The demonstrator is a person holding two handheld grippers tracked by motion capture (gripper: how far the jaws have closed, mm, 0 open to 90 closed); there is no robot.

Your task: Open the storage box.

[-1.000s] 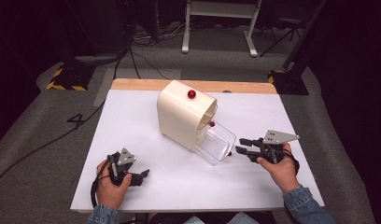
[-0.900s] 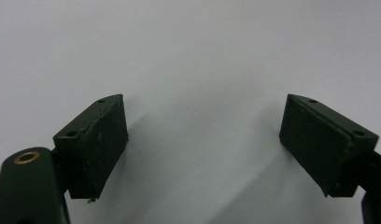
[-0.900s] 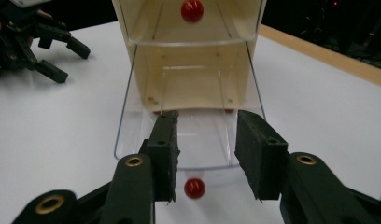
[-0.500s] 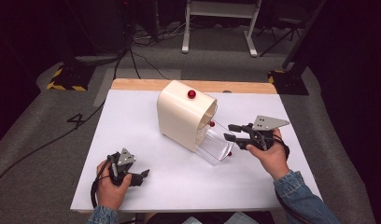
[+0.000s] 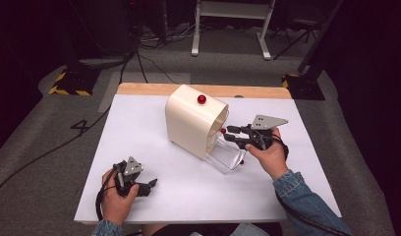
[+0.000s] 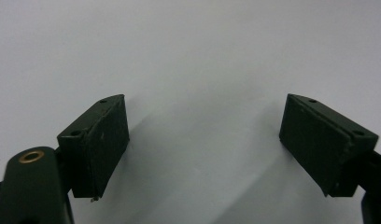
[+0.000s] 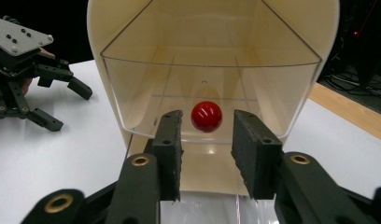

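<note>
Cream bin (image 5: 193, 125) sits mid-worktop (image 5: 139, 123) in the high view, right gripper (image 5: 231, 134) at its clear drawer (image 5: 227, 158), left gripper (image 5: 150, 185) resting apart.

Left gripper view: jaws spread, empty.

Right gripper view: jaws, just narrowing, flank the red knob (image 7: 206, 116) without touching; closing off-centre, the pads could slip off.

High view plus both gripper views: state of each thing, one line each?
Cream plastic bread-bin-style box: upright on the table, clear front flap swung open.
Red round knob on the flap: free, ahead of the right fingers, not gripped.
Red knob on the box top: untouched.
Right gripper: open, fingers narrowed, just been closing, nothing pinched.
Left gripper: open wide, empty, over the white table.
</note>
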